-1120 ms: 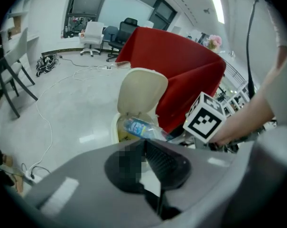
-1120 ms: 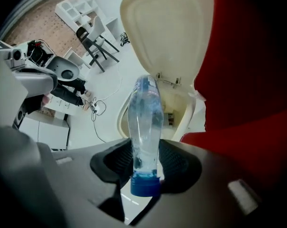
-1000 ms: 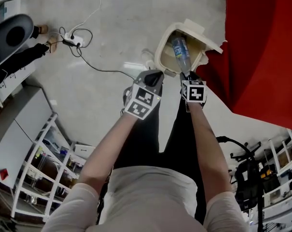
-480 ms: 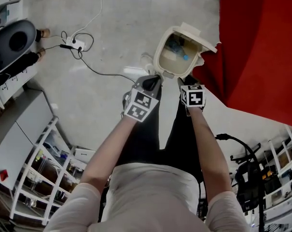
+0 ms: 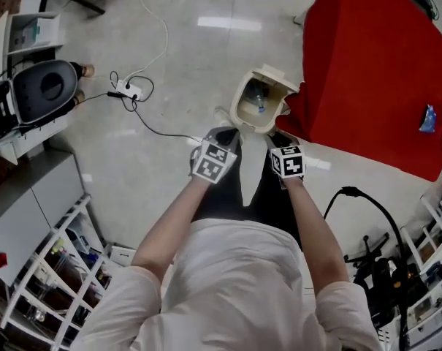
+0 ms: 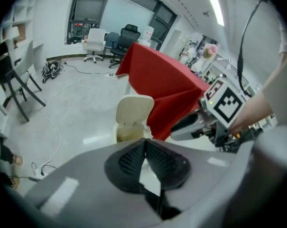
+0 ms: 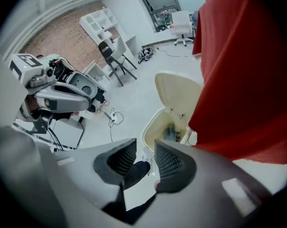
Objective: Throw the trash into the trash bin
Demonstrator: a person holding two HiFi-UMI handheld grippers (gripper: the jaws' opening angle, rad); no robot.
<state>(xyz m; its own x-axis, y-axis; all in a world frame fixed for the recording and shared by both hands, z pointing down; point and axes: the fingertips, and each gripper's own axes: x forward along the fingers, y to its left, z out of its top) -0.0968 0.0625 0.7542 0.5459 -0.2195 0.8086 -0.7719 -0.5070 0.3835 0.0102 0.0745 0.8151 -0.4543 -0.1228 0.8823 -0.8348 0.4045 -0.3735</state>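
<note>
The pale, glossy floor (image 5: 184,64) fills most of the head view. A red tablecloth (image 5: 374,72) hangs down over it at the right, its lower edge falling just beside the trash bin. A white wire shelf rack (image 5: 60,269) stands at the lower left, well apart from everything else.

The cream trash bin (image 5: 240,112) sits on the floor in front of the person's feet, with its lid (image 5: 275,77) tipped up and back towards the cloth so that the mouth is uncovered.

Both grippers are held side by side above the near rim of the bin, pointing steeply down. The left gripper (image 5: 224,133) has its jaws together: in the left gripper view the ribbed pads (image 6: 129,158) meet at their tips and nothing is caught between them. The right gripper (image 5: 276,137) has just been closing its jaws, which stand a narrow gap apart. In the right gripper view nothing sits between its pads (image 7: 168,163); only the person's dark shoe and the floor show through the gap. It holds nothing.

The trash, a plastic bottle (image 5: 257,101), lies inside the bin, down against the liner (small from above, and only a bluish blur in the right gripper view).

A white power strip (image 5: 131,91) lies on the floor to the left, with cables looping away from it.
</note>
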